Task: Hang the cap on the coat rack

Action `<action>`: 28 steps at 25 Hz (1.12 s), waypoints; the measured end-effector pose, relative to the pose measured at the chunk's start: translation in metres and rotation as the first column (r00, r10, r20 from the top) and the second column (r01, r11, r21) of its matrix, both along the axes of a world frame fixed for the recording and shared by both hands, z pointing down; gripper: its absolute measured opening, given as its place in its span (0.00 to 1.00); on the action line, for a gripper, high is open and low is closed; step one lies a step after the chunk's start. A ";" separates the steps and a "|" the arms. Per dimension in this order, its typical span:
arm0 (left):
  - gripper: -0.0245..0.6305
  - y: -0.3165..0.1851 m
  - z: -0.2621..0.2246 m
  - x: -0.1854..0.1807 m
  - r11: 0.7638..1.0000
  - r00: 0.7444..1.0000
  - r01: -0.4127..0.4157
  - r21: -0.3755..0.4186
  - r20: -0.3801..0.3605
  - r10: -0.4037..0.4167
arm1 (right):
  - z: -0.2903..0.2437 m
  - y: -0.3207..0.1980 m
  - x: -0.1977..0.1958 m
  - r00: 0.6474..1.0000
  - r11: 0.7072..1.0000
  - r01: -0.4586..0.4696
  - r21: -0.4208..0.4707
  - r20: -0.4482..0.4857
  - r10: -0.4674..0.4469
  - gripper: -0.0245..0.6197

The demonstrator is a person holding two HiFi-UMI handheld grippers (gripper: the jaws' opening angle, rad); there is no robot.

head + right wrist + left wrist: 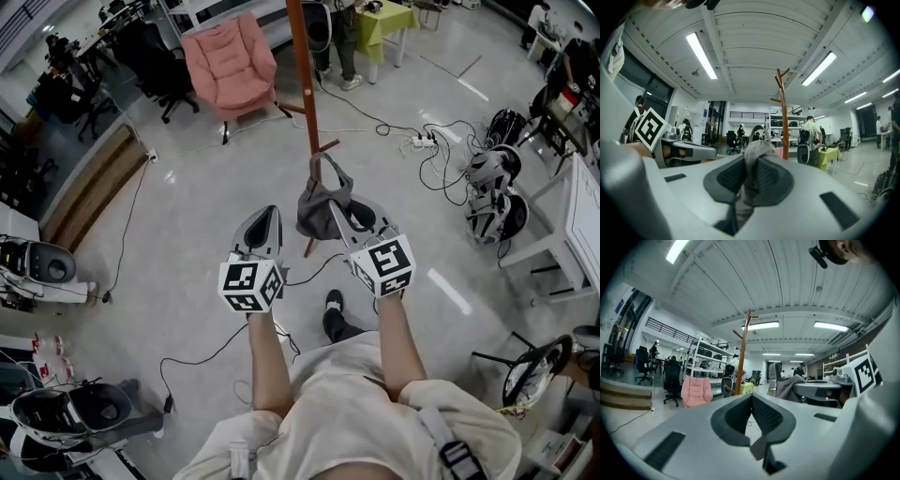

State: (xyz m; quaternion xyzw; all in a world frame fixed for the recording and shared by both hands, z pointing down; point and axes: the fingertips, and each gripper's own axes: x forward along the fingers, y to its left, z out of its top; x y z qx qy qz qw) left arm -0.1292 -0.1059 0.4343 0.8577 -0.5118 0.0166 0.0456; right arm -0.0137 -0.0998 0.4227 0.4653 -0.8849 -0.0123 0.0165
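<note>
- Head view, looking steeply down at a workshop floor [187, 206]. A person's two forearms reached fwd, each hand holding a gripper w/ a marker cube.
- L gripper [266, 214] was held level beside the R one, the two near each other. Its own view showed the jaws together at the tips [751, 397], nothing between them.
- R gripper [336, 210] was also level. Its own view showed the jaws clamped on a fold of grey cloth [751, 171]: the cap.
- Cap [319, 204], dark grey, hung from the R gripper's tip above the floor, strap loop standing up on top. It was not on any peg.
- Coat rack [303, 75], a red-brown wooden pole w/ short angled pegs, stood just beyond the cap. In head view the strap loop sat right below a low peg [326, 146]; contact could not be told.
- In L gripper view the coat rack [742, 357] rose ahead, w/ the cap [787, 386] at right, in the R gripper [825, 392].
- In R gripper view the coat rack [783, 117] stood ahead, slightly right of the cap [757, 151].
- Bkgd: pink armchair [230, 61] past the rack, table w/ yellow-green cloth [389, 19], black cables [441, 155] across the floor.
</note>
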 end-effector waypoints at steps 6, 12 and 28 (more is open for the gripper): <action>0.05 -0.043 -0.007 0.002 1.000 0.999 -0.026 0.005 0.032 0.026 | -0.019 -0.042 0.009 0.999 0.999 -0.004 0.032 0.046 0.002 0.08; 0.05 -0.074 -0.016 0.007 0.999 0.998 -0.037 0.012 0.042 0.036 | -0.031 -0.068 0.009 0.999 0.998 0.018 0.052 0.026 -0.019 0.08; 0.05 -0.143 -0.030 0.028 0.997 0.997 -0.062 0.034 0.045 0.061 | -0.053 -0.129 0.023 0.999 0.996 0.039 0.086 0.013 -0.040 0.08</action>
